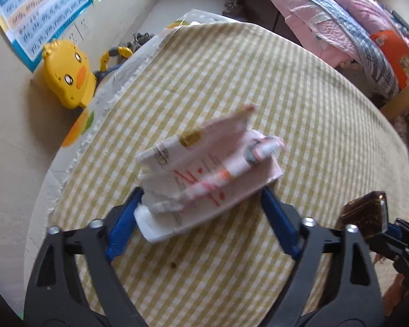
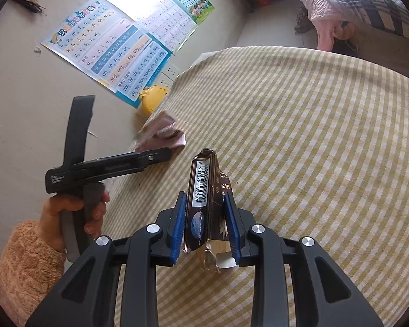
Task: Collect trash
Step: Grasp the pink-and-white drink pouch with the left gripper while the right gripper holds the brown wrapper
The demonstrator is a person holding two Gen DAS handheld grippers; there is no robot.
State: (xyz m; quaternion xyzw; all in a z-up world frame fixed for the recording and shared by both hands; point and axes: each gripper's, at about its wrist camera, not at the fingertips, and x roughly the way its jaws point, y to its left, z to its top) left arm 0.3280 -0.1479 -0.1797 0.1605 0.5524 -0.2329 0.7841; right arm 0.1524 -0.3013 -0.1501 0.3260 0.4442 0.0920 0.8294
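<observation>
A crumpled pink and white paper wrapper [image 1: 204, 169] sits between the blue pads of my left gripper [image 1: 201, 204], over the yellow checked tablecloth [image 1: 259, 81]. The jaws stand wide and the left pad touches the wrapper's edge; I cannot tell if they grip it. The wrapper also shows in the right wrist view [image 2: 161, 133], ahead of the left gripper [image 2: 165, 154]. My right gripper [image 2: 205, 212] is shut on a dark brown cigarette box [image 2: 204, 199] with a white barcode, held above the cloth. That box shows at the right in the left wrist view [image 1: 365, 215].
A yellow duck-shaped stool [image 1: 68, 73] stands on the floor left of the table. Pinyin posters [image 2: 122, 49] hang on the wall. A bed with pink and blue quilts [image 1: 340, 21] lies beyond the table's far side. An orange box [image 1: 400, 54] sits at the right.
</observation>
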